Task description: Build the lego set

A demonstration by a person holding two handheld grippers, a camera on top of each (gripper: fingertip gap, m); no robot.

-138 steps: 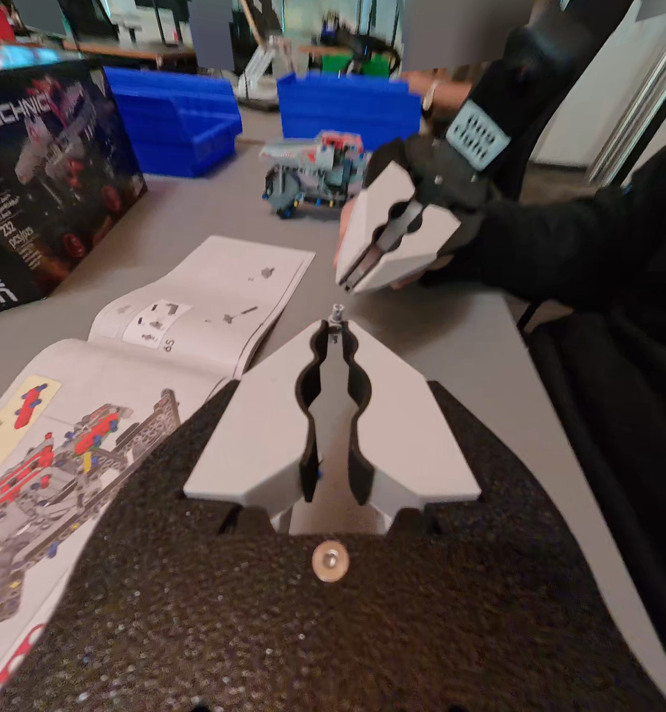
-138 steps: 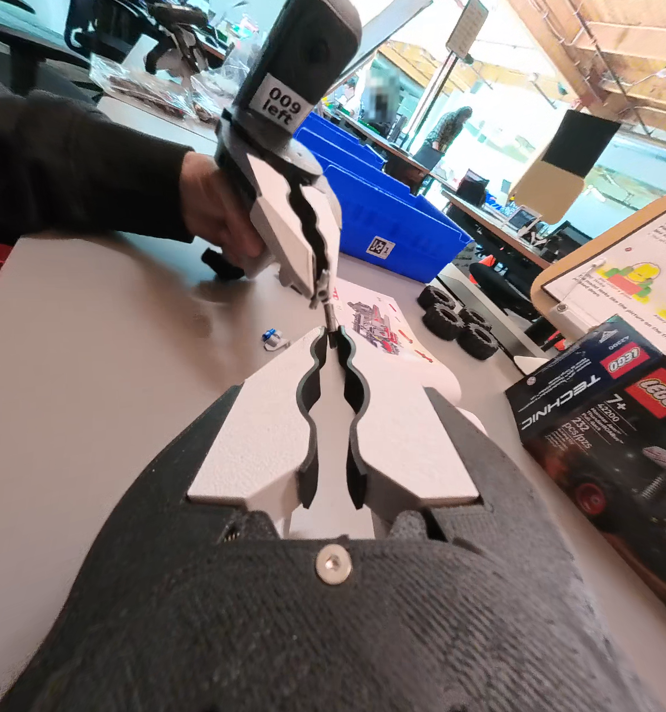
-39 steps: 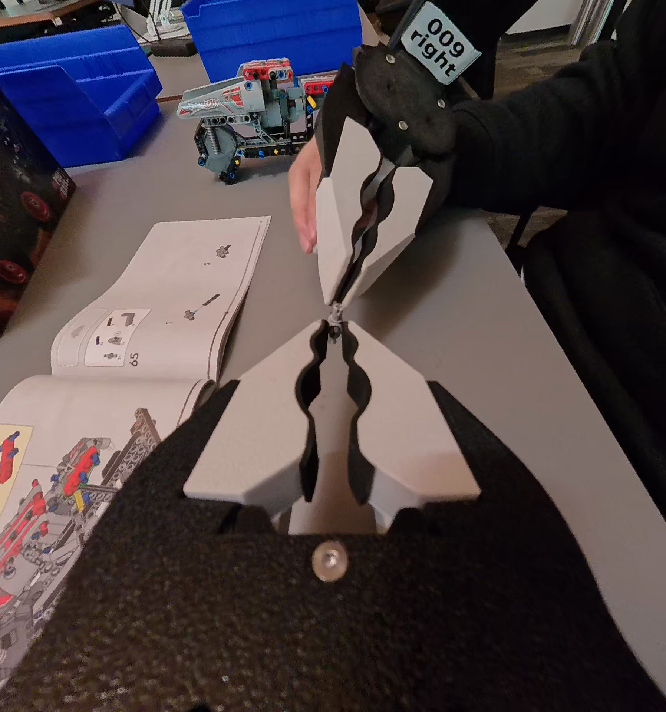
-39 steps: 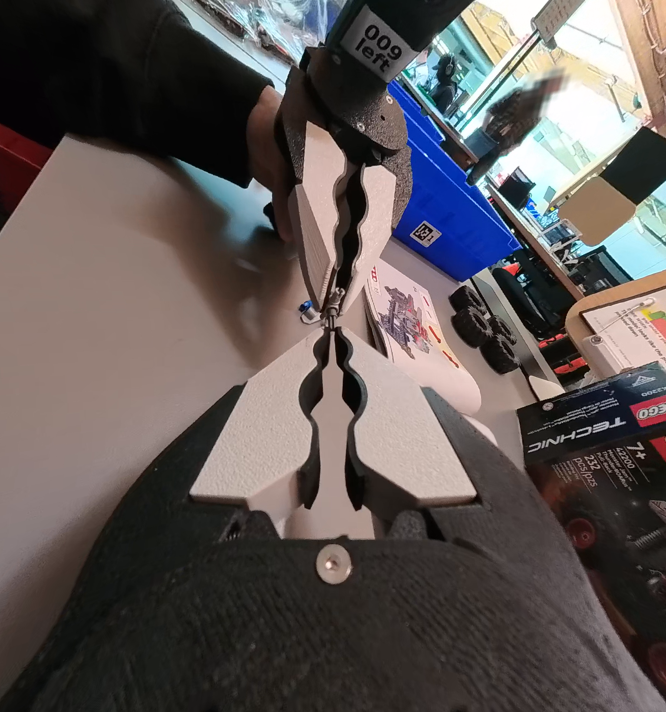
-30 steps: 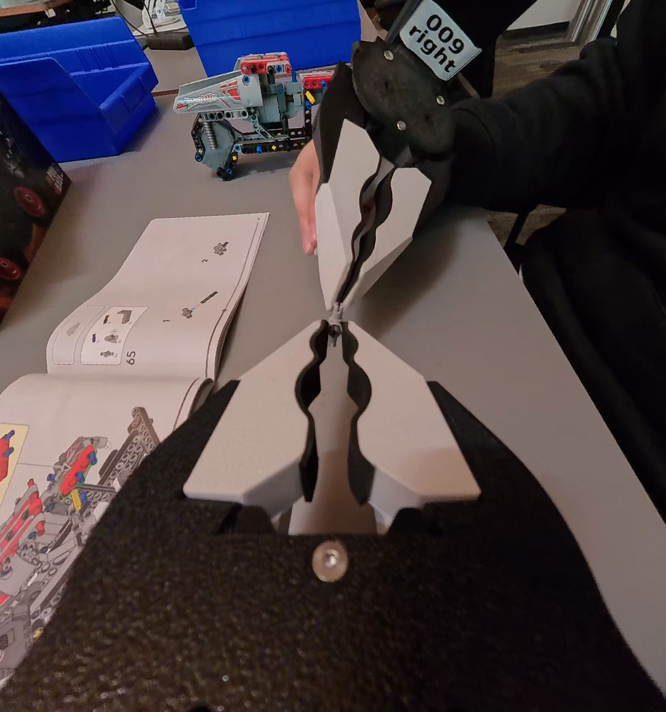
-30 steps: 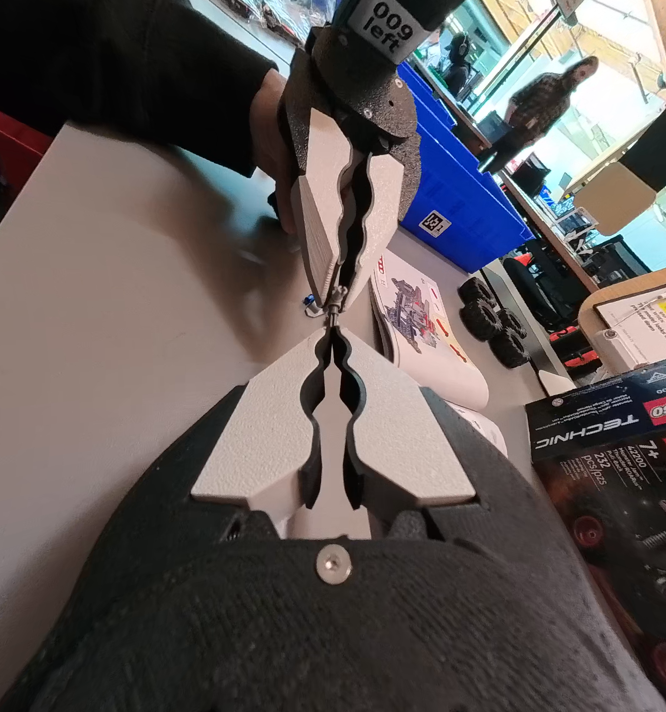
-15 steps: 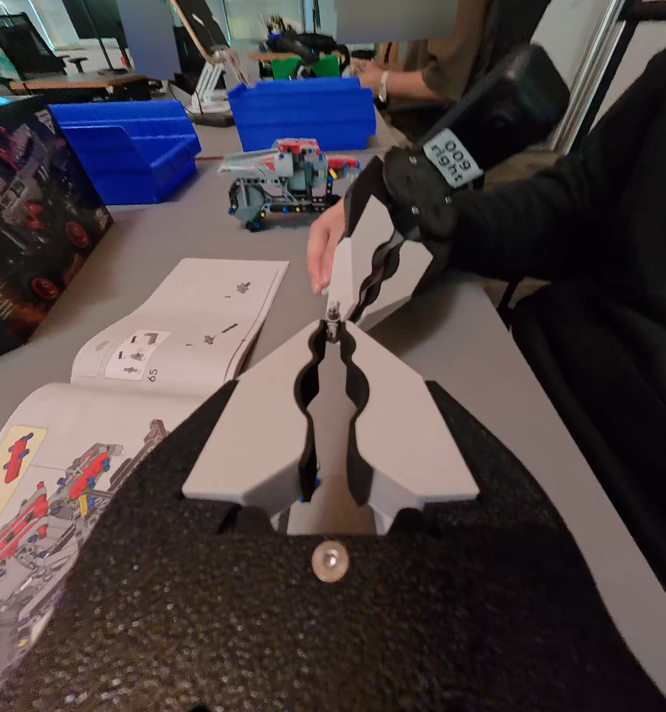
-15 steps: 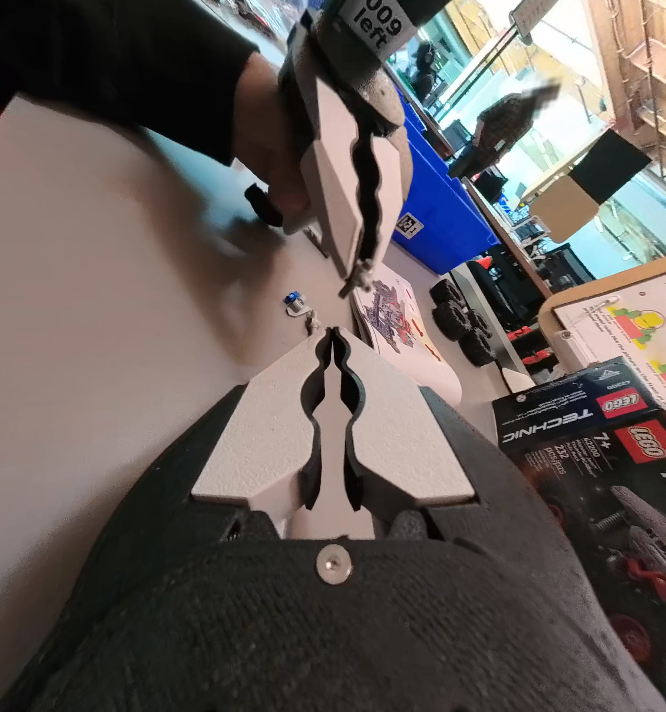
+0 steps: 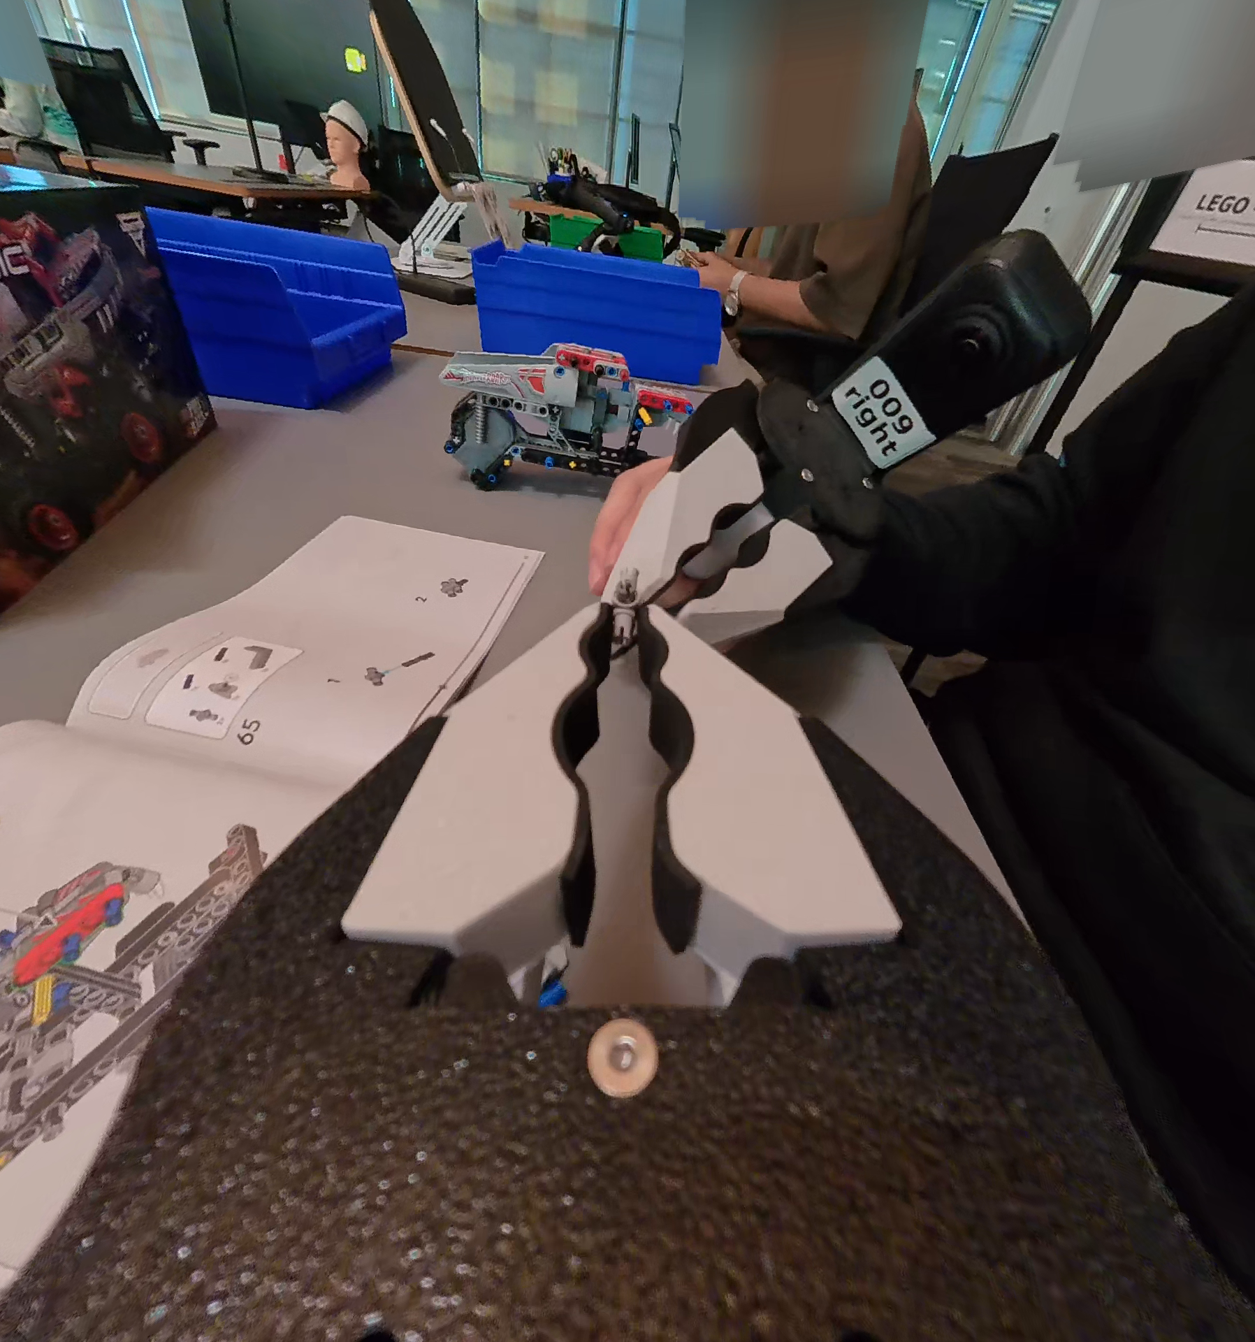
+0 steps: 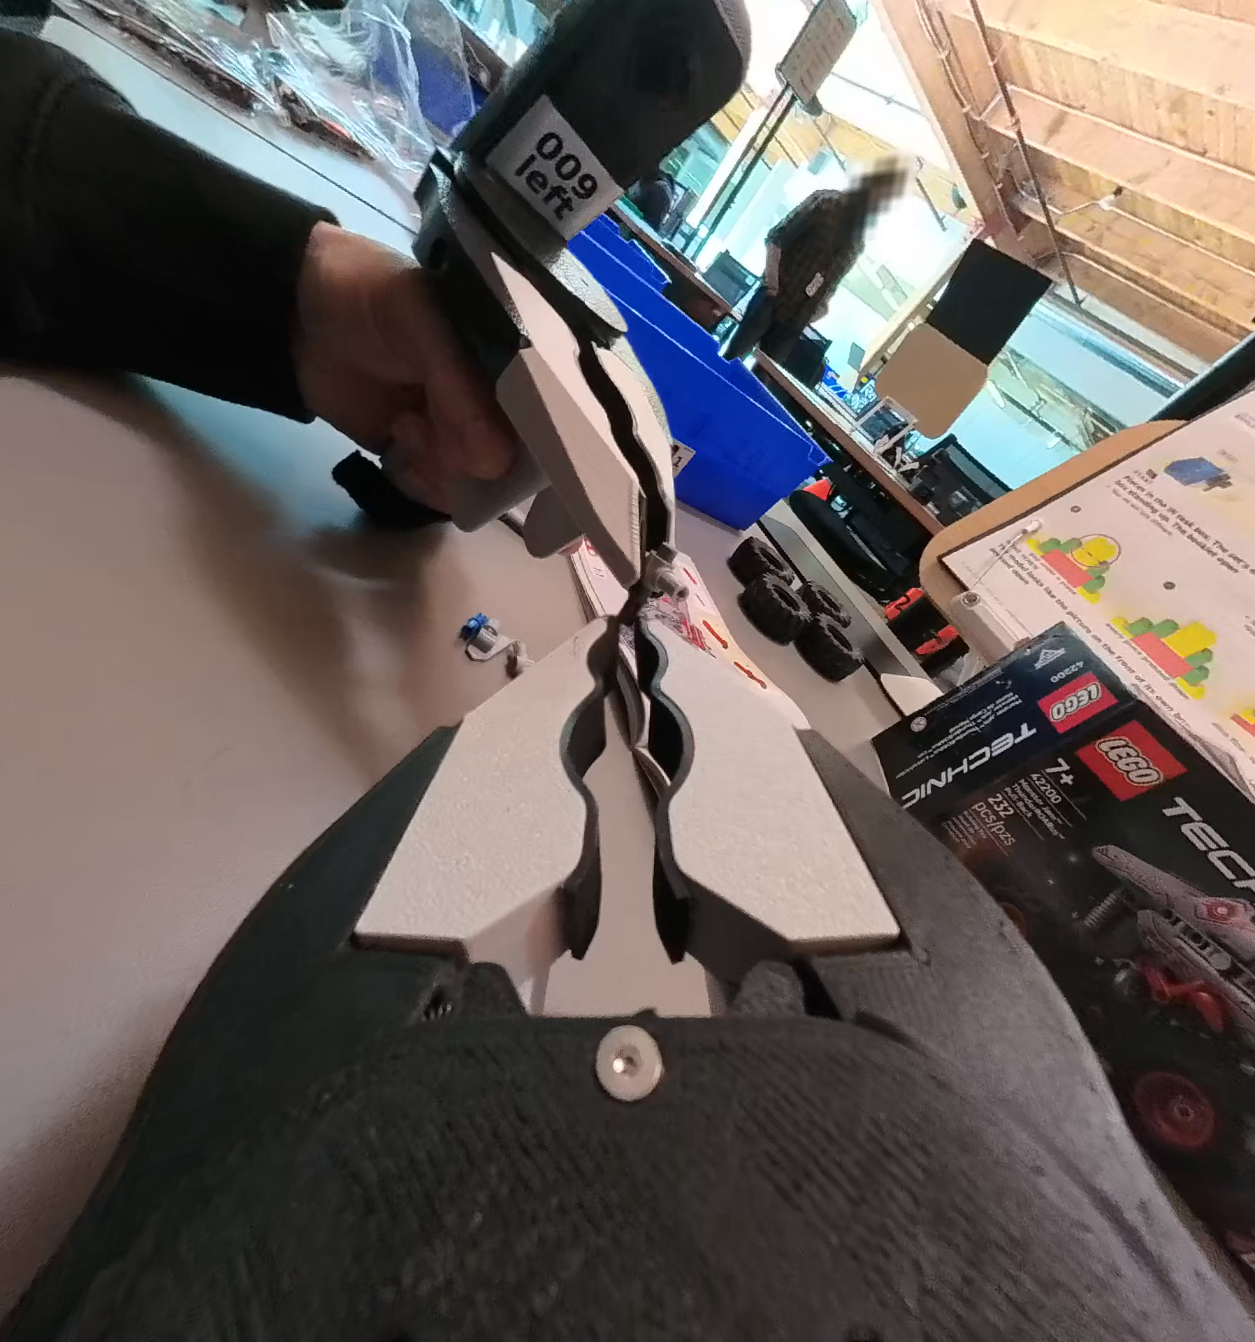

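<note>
Our left gripper [image 9: 623, 624] has its fingers pinched together on a small light-grey pin [image 9: 626, 590], which pokes out just past the tips. Seen from the right wrist camera, that same pin [image 10: 664, 574] sits at the end of the left gripper [image 10: 650, 570], up and slightly right of our right gripper [image 10: 628, 639].

Our right gripper has its fingertips drawn nearly together with only a thin slit between them; something dark lies in that slit, but we cannot tell whether it is a held part or the page behind. From the left wrist view the right gripper [image 9: 635, 588] hangs just beyond the left one's tips, angled down toward them, its fingertips very close to the pin.

Ahead and to the left of the left gripper lies the open instruction booklet [image 9: 305, 639] on the grey table [image 9: 261, 472]. Farther ahead stands the partly built lego truck [image 9: 559, 414], with two blue bins [image 9: 283, 327] behind it and the set's box [image 9: 51, 392] far left.

Left of the right gripper's tips, on the table, rests a small blue-and-white piece [image 10: 481, 633]. To the right and beyond lie four black tyres [image 10: 799, 606], and the box [image 10: 1118, 835] sits close on the right.
</note>
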